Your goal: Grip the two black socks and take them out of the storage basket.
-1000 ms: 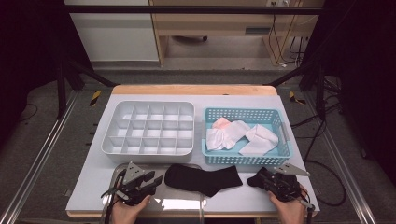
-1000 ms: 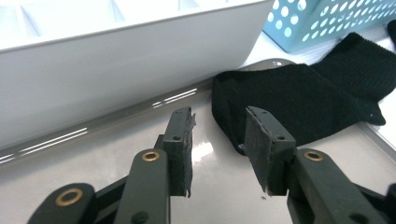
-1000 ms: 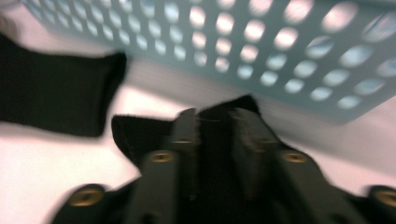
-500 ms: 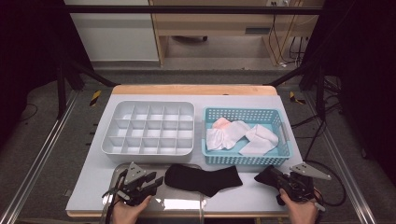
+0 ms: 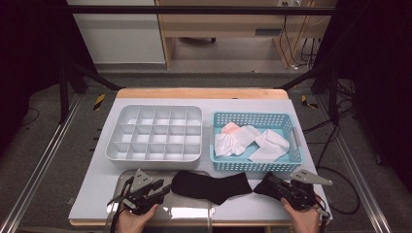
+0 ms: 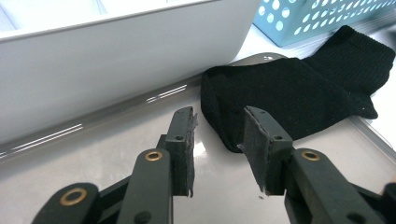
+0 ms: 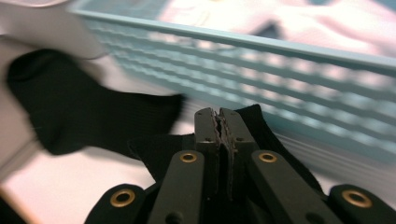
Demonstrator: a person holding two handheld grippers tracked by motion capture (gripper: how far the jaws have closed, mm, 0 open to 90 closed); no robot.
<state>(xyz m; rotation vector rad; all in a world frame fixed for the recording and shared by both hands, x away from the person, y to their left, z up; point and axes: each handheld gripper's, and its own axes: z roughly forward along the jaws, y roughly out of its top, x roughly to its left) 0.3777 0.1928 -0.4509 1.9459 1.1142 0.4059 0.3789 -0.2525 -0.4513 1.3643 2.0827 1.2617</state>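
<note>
A black sock (image 5: 210, 187) (image 6: 299, 98) lies flat near the table's front edge, partly on a glossy plate (image 5: 184, 211) (image 6: 107, 154). My left gripper (image 5: 164, 190) (image 6: 218, 119) stands open just short of this sock's left end, with nothing between its jaws. My right gripper (image 5: 273, 183) (image 7: 222, 115) is shut on a second black sock (image 5: 262, 187) (image 7: 154, 149), held just right of the first one (image 7: 70, 107) and in front of the blue basket (image 5: 291, 128) (image 7: 289, 56).
A grey tray (image 5: 154, 156) (image 6: 116, 70) divided into several compartments stands left of the blue basket, which holds white socks (image 5: 238, 141). Both sit behind the black socks. The table's front edge is right under the hands.
The right gripper has drawn its black sock to the right, away from the sock lying flat. The left gripper has hardly moved.
</note>
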